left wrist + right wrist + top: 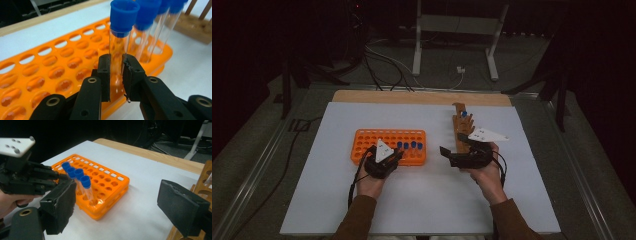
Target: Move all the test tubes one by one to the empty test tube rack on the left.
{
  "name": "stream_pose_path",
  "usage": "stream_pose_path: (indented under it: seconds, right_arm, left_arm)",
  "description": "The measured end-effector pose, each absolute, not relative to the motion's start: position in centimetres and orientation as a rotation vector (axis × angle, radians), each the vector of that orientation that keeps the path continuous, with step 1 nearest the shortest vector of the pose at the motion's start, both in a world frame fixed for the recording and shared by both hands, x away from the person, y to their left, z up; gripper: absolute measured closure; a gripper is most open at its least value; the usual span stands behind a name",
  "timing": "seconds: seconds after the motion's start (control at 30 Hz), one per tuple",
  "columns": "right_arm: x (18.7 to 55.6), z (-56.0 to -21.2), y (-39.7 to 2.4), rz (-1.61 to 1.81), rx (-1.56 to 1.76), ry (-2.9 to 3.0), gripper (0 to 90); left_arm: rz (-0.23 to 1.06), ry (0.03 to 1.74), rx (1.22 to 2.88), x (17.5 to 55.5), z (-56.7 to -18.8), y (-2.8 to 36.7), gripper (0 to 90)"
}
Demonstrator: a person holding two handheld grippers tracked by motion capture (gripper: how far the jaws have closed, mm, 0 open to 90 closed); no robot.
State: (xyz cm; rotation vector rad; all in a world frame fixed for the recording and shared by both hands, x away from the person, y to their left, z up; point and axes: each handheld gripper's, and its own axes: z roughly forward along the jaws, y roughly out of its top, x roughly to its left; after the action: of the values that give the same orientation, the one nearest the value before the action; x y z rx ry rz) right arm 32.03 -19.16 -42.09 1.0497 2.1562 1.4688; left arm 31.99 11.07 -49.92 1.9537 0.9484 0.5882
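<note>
An orange tube rack (377, 140) lies left of centre on the white mat. A row of several clear test tubes with blue caps (409, 145) stands in its right part. My left gripper (116, 75) is shut on the glass of the nearest tube (120, 37), below its cap, and the tube stands upright in the rack (50, 65). From the high view the left gripper (398, 153) reaches the row's left end. My right gripper (120, 207) is open wide over the mat, between the orange rack (107, 182) and a wooden rack (460, 131), with nothing between its pads (60, 205).
The wooden rack (203, 182) holds a blue-capped tube (464, 114) at its far end. The white mat (422, 200) lies on a wooden table (412, 96). Cables and metal stand legs (417, 45) are on the floor beyond the table.
</note>
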Motion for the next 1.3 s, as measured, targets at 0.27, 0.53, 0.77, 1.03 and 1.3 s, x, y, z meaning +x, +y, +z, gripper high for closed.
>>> stream_pose_path:
  seconds: [0.27, 0.53, 0.77, 1.03, 1.3]
  right_arm:
    - [32.1, -42.0, -19.3, 1.475, 1.050, 2.152, 15.6]
    - [32.7, -42.2, -20.2, 1.437, 1.076, 2.124, 15.6]
    - [33.6, -42.2, -20.7, 1.373, 1.087, 2.106, 15.7]
    - [35.2, -42.3, -21.3, 1.316, 1.121, 2.088, 15.7]
    - [36.6, -42.5, -21.8, 1.275, 1.144, 2.086, 15.7]
  left_arm:
    - [0.556, 0.964, 1.939, 32.0, -49.7, 11.5, 76.6]
    - [0.560, 0.956, 1.908, 31.7, -49.2, 12.0, 76.8]
    - [0.560, 0.946, 1.930, 31.7, -49.3, 11.8, 77.9]
    - [0.537, 0.960, 1.917, 31.4, -49.1, 12.3, 71.0]
    - [0.507, 0.977, 1.841, 30.5, -47.9, 14.1, 49.6]
